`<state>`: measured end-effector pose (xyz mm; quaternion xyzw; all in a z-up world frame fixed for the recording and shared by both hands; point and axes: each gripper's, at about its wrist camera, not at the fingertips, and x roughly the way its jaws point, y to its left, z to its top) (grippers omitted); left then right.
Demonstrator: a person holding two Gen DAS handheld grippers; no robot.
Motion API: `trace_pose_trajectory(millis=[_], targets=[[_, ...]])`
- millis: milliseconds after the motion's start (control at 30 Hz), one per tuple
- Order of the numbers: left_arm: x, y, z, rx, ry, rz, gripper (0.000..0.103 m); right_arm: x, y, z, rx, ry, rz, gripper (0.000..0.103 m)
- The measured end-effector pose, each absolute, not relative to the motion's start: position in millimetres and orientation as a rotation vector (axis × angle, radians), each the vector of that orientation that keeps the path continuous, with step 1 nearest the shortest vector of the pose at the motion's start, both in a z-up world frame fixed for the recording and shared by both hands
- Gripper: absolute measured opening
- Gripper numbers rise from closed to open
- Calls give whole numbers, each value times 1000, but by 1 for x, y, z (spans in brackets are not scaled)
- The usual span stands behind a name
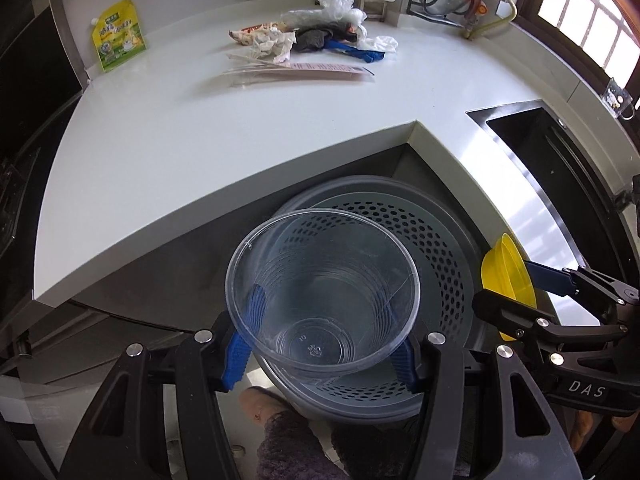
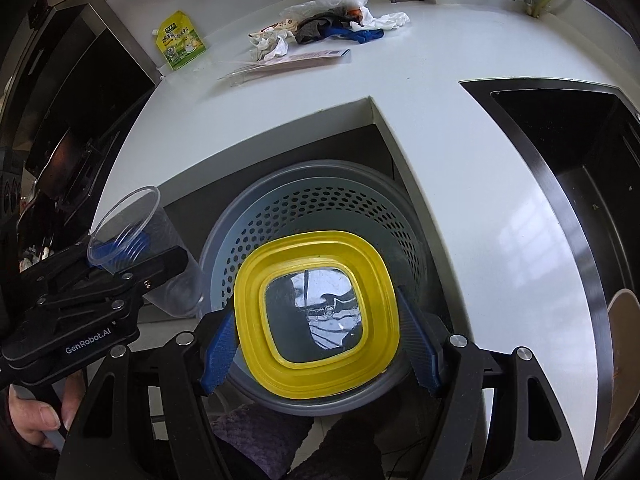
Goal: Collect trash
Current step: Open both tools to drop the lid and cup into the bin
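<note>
My left gripper is shut on a clear plastic cup, its blue pads pressing both sides. The cup's mouth faces forward above a grey perforated bin that stands on the floor in the counter's corner notch. My right gripper is shut on a yellow square plastic container with a clear bottom, held over the same bin. In the right wrist view the left gripper and its cup hang at the bin's left edge. The left wrist view shows the right gripper with the container at the bin's right.
A trash pile of crumpled tissue, plastic bags, dark and blue scraps lies at the back of the white counter, with a long flat packet in front. A yellow-green pouch leans on the wall. A dark sink is at the right.
</note>
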<state>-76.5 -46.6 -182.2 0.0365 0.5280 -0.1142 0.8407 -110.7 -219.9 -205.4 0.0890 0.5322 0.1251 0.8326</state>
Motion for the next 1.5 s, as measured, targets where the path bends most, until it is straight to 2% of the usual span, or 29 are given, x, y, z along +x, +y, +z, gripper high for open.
trace_pose_trajectory(millis=[433,600,667,1100,1500], targets=[[-67,-41,-185,45,1132,-232,58,-99,-212,-214,180,1151,283,69],[-68,-37,-182,40,1127,-223,67,-98,-215,-214,198,1156,279,73],[-69,-35,-180,38,1120,-221,74,-97,-218,-214,202,1153,266,77],[-68,-33,-172,25,1106,-210,75,-101,-226,-207,216,1141,254,78],[-70,-38,-154,4,1054,-175,81,-106,-236,-190,198,1092,277,78]])
